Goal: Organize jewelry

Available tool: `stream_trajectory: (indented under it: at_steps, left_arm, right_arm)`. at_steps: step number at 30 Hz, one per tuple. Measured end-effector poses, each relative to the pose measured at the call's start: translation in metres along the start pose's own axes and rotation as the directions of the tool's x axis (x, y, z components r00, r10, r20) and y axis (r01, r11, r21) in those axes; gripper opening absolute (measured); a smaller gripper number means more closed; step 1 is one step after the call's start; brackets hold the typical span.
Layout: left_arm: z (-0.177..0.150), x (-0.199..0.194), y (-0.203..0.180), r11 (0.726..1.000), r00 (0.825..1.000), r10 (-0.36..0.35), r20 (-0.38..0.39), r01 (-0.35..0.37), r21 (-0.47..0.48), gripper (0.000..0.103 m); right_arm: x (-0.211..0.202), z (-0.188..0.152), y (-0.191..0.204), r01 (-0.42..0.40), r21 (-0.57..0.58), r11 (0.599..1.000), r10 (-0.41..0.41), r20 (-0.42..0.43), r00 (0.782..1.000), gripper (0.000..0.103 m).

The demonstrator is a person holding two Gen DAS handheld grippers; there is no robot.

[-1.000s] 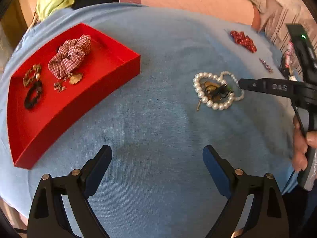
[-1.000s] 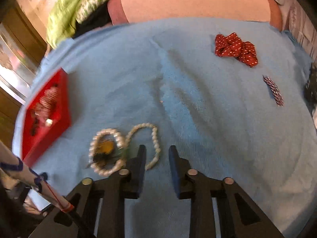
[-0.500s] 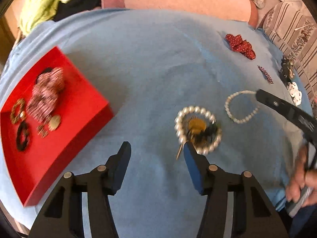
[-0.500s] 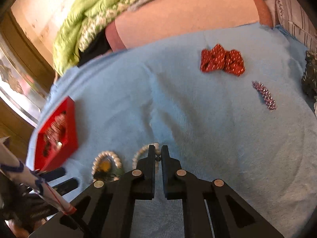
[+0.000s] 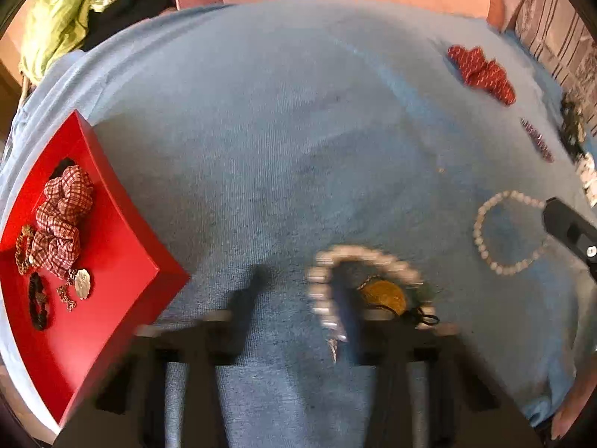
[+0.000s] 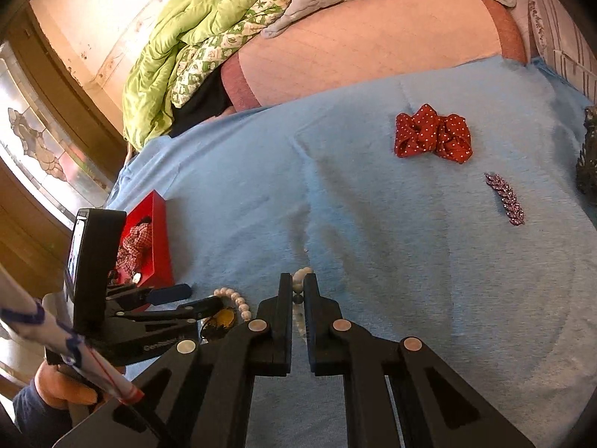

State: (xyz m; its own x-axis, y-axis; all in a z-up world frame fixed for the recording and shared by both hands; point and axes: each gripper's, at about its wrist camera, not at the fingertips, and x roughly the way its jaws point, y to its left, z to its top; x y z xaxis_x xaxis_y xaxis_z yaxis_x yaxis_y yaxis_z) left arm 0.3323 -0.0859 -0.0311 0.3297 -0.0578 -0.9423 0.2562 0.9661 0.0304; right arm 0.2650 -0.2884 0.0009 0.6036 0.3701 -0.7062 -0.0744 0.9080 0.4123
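A large-pearl bracelet point(image 5: 358, 254) with an amber pendant point(image 5: 384, 295) lies on the blue cloth. My left gripper point(image 5: 298, 295) hangs over it, blurred, its jaws closing. They still stand apart, and the right finger overlaps the bracelet's left side. A strand of small pearls point(image 5: 481, 239) lies to the right. My right gripper point(image 6: 297, 283) is shut on that strand point(image 6: 300, 274), with pearls showing at its tips. The red tray point(image 5: 104, 317) at the left holds a checked scrunchie point(image 5: 63, 216) and several small pieces. In the right wrist view my left gripper point(image 6: 190, 296) is beside the tray point(image 6: 160, 231).
A red dotted scrunchie point(image 6: 433, 136) and a purple hair clip point(image 6: 505, 199) lie on the cloth at the far right. A dark ornate object point(image 6: 587, 156) sits at the right edge. A pink mattress and a green quilt point(image 6: 179, 56) lie behind.
My left gripper moved right over the large-pearl bracelet and its jaws narrowed from wide. My right gripper shut on the small-pearl strand and drew it away from the bracelet.
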Motion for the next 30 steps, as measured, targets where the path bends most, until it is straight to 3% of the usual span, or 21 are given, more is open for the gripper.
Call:
stream_trajectory:
  at_steps: [4,7,14,21,30]
  left_arm:
    - [-0.015,-0.015,0.007,1.0,0.997,0.0,0.071,0.002,-0.026,0.009]
    - [-0.025,-0.034,0.018,0.998,0.989,-0.036,0.141,0.043,-0.044,0.009]
    - [-0.034,-0.087,0.017,0.996,0.942,-0.086,0.324,0.086,0.014,0.009]
    - [-0.038,-0.105,0.017,0.988,0.921,-0.153,0.359,0.137,0.07,0.009]
    - [-0.042,-0.101,0.033,0.995,0.94,-0.094,0.329,0.085,0.041,0.009]
  right_arm:
    - [-0.001,0.002,0.005,-0.008,-0.009,1.0,0.008,0.006,1.0,0.006]
    - [-0.007,0.001,0.011,-0.011,-0.023,1.0,0.012,0.02,1.0,0.006]
    - [-0.03,0.002,0.037,-0.022,-0.094,0.995,0.032,0.108,0.994,0.006]
    - [-0.034,0.003,0.066,-0.06,-0.133,0.989,0.077,0.127,0.989,0.006]
    - [-0.023,0.004,0.09,-0.095,-0.149,0.984,0.109,0.088,0.99,0.006]
